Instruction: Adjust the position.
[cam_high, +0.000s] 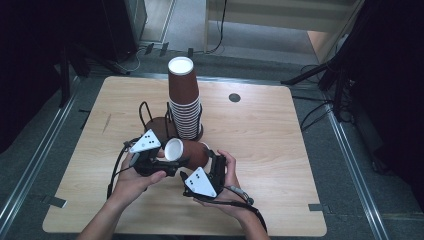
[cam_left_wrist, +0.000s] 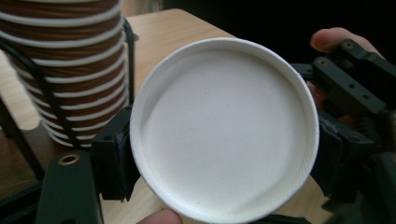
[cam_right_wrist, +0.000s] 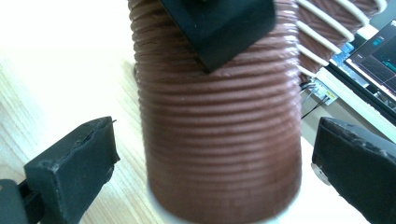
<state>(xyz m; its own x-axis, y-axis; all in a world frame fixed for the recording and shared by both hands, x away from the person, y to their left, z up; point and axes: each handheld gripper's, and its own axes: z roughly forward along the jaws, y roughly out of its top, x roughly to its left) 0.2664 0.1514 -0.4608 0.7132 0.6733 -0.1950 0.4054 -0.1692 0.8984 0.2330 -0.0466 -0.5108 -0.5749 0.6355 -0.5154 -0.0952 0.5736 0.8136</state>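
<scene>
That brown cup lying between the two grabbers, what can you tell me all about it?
The brown cup looks like ribbed paper, brown outside and white inside, with a rolled white rim. It lies on its side above the table, its open mouth facing the left gripper, which is shut on it near the rim. The right gripper has its fingers open, one on each side of the cup, not touching it.

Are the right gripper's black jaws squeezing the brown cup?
No, in the right gripper view the jaws of the right gripper stand apart from the brown cup, with gaps on both sides.
</scene>
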